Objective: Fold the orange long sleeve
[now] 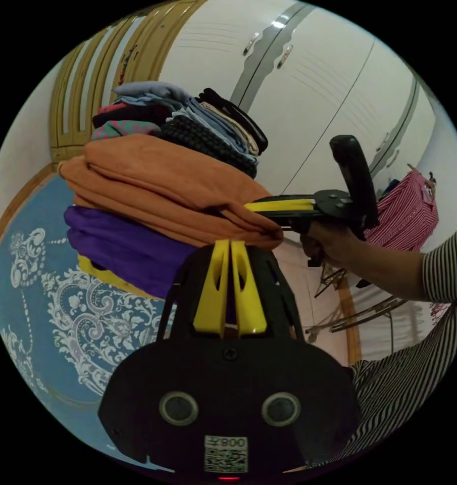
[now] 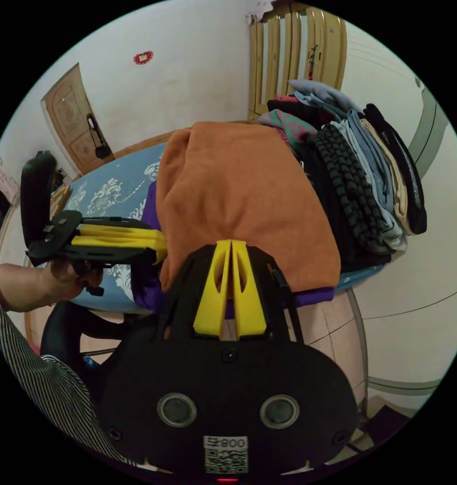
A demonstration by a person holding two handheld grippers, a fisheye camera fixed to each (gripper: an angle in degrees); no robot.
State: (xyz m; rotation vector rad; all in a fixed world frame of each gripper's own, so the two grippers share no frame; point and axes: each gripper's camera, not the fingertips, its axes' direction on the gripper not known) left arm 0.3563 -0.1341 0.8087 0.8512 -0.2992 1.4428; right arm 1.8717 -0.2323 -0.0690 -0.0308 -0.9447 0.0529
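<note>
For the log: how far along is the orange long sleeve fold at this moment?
Mostly done, it seems. The orange long sleeve is already a compact folded bundle resting on purple clothing beside the pile of folded clothes. In hand: the left gripper and right gripper each look closed at its near edge. Left: letting go, and perhaps squaring it up.

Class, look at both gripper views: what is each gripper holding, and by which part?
Both grippers, left and right, are shut on the folded orange long sleeve, each pinching its near folded edge at a separate spot, above the purple garment.
</note>
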